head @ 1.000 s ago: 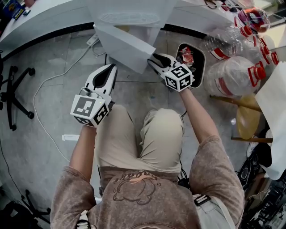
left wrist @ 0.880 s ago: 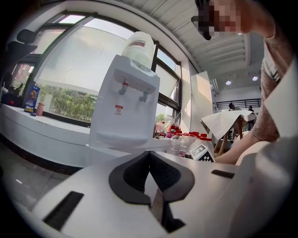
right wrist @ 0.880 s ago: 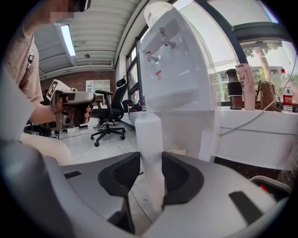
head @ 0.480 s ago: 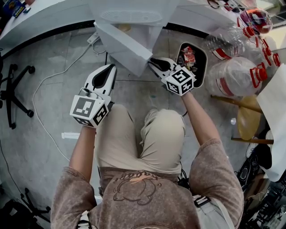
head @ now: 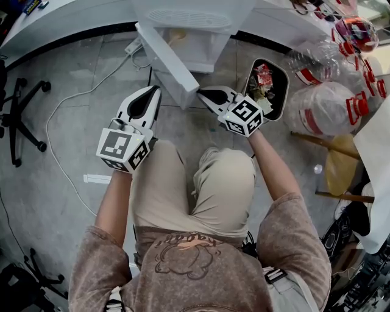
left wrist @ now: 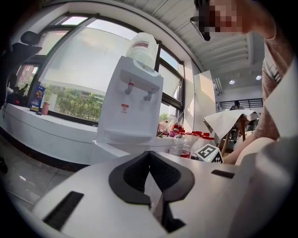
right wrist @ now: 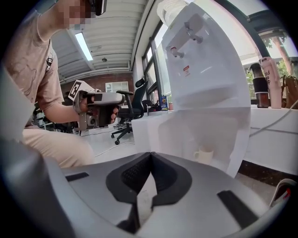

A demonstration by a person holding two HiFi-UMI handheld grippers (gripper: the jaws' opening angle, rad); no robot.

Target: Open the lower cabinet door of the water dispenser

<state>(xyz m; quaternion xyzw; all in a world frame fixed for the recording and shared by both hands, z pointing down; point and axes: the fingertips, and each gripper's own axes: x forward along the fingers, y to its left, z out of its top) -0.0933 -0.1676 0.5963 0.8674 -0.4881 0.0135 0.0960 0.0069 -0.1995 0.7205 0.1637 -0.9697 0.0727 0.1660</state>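
The white water dispenser (head: 192, 15) stands at the top of the head view. Its lower cabinet door (head: 170, 64) is swung wide open to the left, and a pale cup (head: 177, 35) shows inside the cabinet. My right gripper (head: 200, 93) is shut with nothing between its jaws, its tips just beside the door's free edge. In the right gripper view the door (right wrist: 156, 132) and the cup (right wrist: 203, 155) lie beyond the closed tips. My left gripper (head: 151, 91) is shut and empty, low and left of the door, and faces the dispenser (left wrist: 132, 93).
A black bin (head: 247, 67) full of rubbish sits right of the dispenser. Large water bottles (head: 323, 106) and a wooden stool (head: 341, 164) crowd the right side. A white cable (head: 73, 103) crosses the floor at the left, near an office chair base (head: 21, 122). The person's knees (head: 225, 177) are below the grippers.
The door has swung further open. My right gripper has moved left along with the door's edge, and its jaws have come together. The left gripper has stayed put.
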